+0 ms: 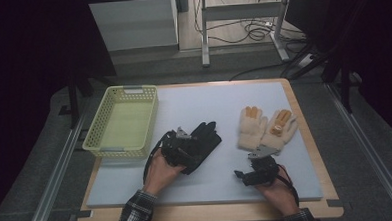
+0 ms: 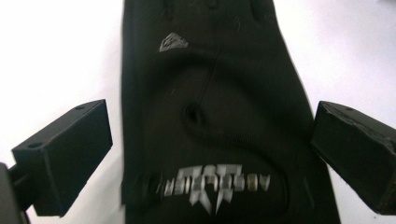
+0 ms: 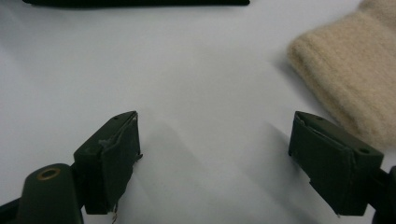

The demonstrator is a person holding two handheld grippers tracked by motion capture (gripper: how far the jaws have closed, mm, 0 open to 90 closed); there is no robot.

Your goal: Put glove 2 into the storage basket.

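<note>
Black glove [image 2: 215,116] flat on worktop [image 1: 223,97] mid-left, between spread jaws of left gripper [image 2: 210,149], not pinched. Right gripper [image 3: 215,154] wide open over bare worktop, just beside cream gloves [image 1: 266,126]. Yellow basket [image 1: 122,121] at far left, near black glove.

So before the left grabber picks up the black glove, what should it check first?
1. Left gripper open, jaws apart: ok.
2. Black glove between the jaws: ok, one jaw off each edge.
3. Jaws low enough to pinch the cloth: cannot tell.
4. Yellow basket has room inside: ok.
5. Right gripper out of the way: ok, open over bare mat beside the cream gloves.
</note>
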